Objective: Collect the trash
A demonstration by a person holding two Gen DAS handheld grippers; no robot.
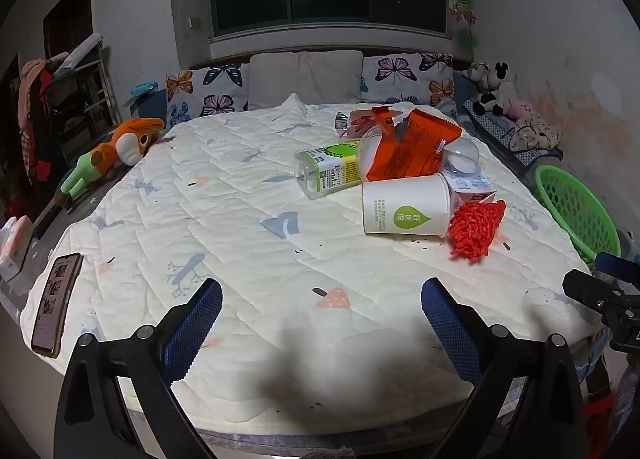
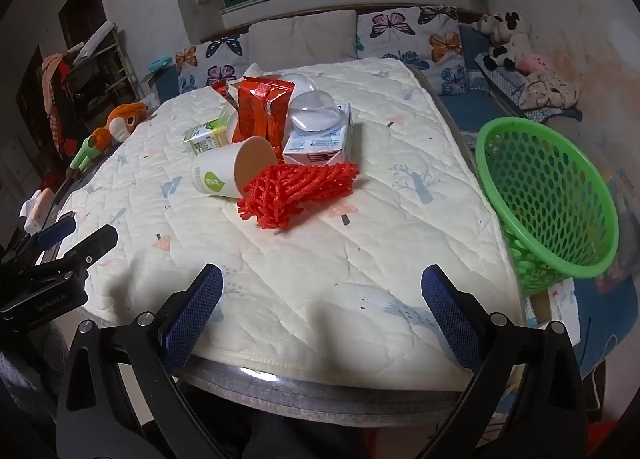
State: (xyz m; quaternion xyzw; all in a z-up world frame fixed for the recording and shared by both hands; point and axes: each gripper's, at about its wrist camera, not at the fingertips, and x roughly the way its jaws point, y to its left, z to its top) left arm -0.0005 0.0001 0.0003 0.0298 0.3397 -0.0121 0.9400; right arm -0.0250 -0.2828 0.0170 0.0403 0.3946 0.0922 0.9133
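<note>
Blue pads (image 2: pixel 452 315) of right gripper (image 2: pixel 322 307) nearest, at lower frame, spread wide, holding nothing; same for left gripper (image 1: pixel 322 311), empty over bare quilt (image 1: pixel 240 219).

Trash heaped at centre of right view: red mesh (image 2: pixel 298 191) in front, touching tipped cup (image 2: pixel 232 171); carton (image 2: pixel 320 143), dome lid (image 2: pixel 314 111), orange wrappers (image 2: pixel 264 107), bottle (image 2: pixel 206 139) behind. Green basket (image 2: pixel 552 195) at right edge, tilted, off the bed.

Risks, judged: snagging mesh and dragging cup along; rolling cup or bottle; nudging basket over.

Both aimed steeply down, well short of heap.
</note>
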